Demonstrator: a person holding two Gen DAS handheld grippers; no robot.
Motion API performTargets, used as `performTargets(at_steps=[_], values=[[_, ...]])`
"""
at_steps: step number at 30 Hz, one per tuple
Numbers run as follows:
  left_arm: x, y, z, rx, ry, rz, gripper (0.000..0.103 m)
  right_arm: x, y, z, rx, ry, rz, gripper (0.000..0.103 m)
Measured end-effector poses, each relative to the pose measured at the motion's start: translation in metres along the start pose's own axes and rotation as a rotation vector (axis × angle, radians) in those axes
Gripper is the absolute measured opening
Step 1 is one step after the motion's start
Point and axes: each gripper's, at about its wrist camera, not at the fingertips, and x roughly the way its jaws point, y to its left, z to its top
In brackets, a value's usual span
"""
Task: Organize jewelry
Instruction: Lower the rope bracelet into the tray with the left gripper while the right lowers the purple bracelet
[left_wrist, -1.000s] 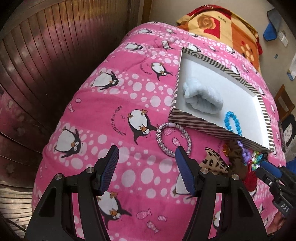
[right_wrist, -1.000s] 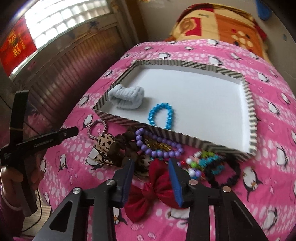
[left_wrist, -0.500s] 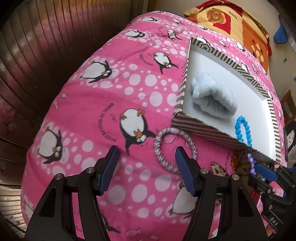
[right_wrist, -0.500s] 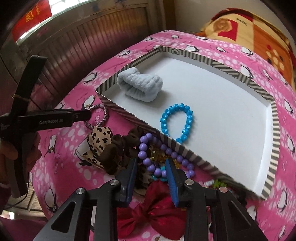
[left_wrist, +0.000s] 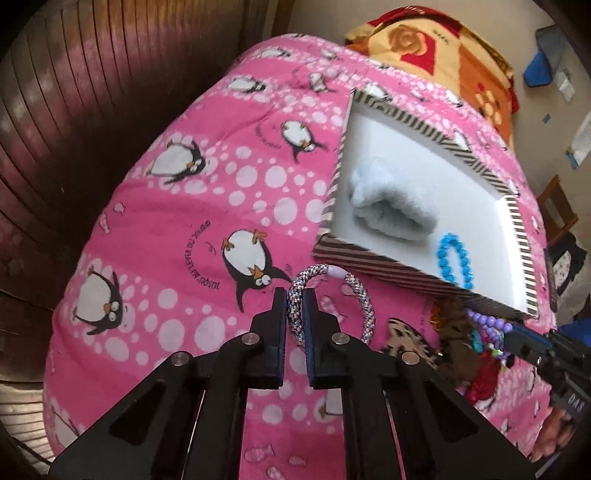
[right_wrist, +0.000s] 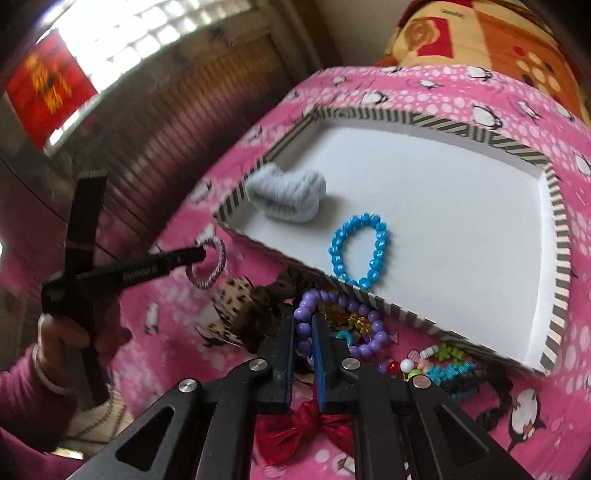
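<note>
Both your tongs have closed within the last second, and each now has a piece in it. Your left gripper (left_wrist: 294, 306), which stood wide open over the quilt a moment ago, is clamped on the near-left arc of the braided hair tie (left_wrist: 364, 306); the rest of the loop lies on the pink penguin blanket (left_wrist: 184, 221), just outside the near-left corner of the striped tray (left_wrist: 369, 260). Your right gripper (right_wrist: 303, 332) has narrowed from a partial gap to a pinch on the purple bead bracelet (right_wrist: 373, 332), taken at the left side of its ring, in the heap just in front of the tray's near wall. Neither piece appears lifted yet. The tray already holds the pale blue scrunchie (right_wrist: 288, 195) and the blue bead bracelet (right_wrist: 360, 253). Judgement: two items are secured for transfer at once. The purple ring lies tangled with amber beads (right_wrist: 351, 318) and the brown scrunchie (right_wrist: 269, 299), so a lift may drag neighbours along.
</note>
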Motion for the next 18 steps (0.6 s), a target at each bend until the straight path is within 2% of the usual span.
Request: performTargets(at_steps=[6,18], values=[[-0.030,-0.014,0.002,0.054,-0.050,-0.017,0.007,-0.031,0.000,0.004,0.049,-0.079,0.023,0.008],[-0.060,-0.054,0.019,0.161,-0.121,-0.042,0.007,-0.073,0.000,0.021,0.069,-0.190,-0.014,0.008]])
